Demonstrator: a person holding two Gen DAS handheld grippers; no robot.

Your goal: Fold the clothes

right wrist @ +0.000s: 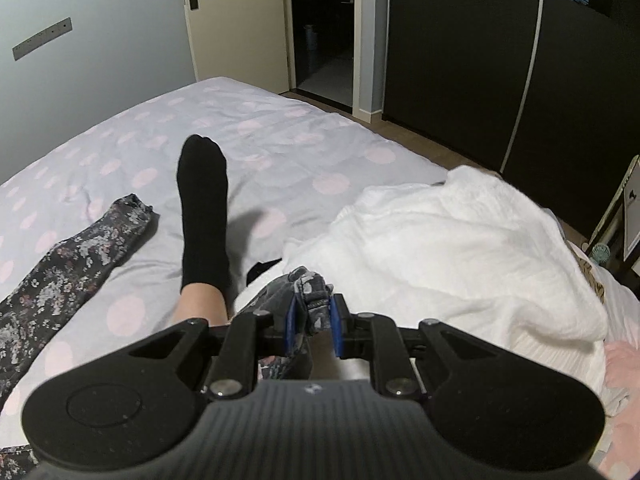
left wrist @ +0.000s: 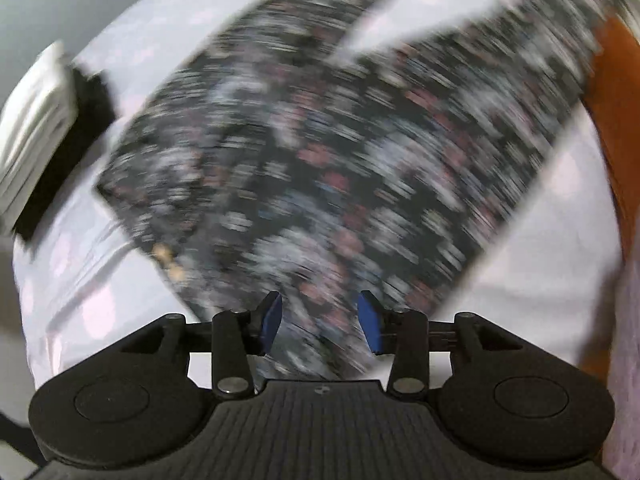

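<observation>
My right claw (right wrist: pixel 313 317) clamps the floral trousers (right wrist: pixel 60 280); my left claw (left wrist: pixel 319 322) gapes above them, 12 o'clock.

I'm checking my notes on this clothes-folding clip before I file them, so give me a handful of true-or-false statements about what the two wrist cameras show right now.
1. The right gripper has floral fabric pinched between its jaws. True.
2. The left gripper is clamped shut on cloth. False: its jaws stand apart over the floral garment.
3. A foot in a black sock rests on the bed. True.
4. The bed cover is plain white. False: it is pale with pink dots.
5. A white towel-like bundle lies right of the right gripper. True.
6. The left wrist view is sharp. False: it is motion-blurred.
</observation>
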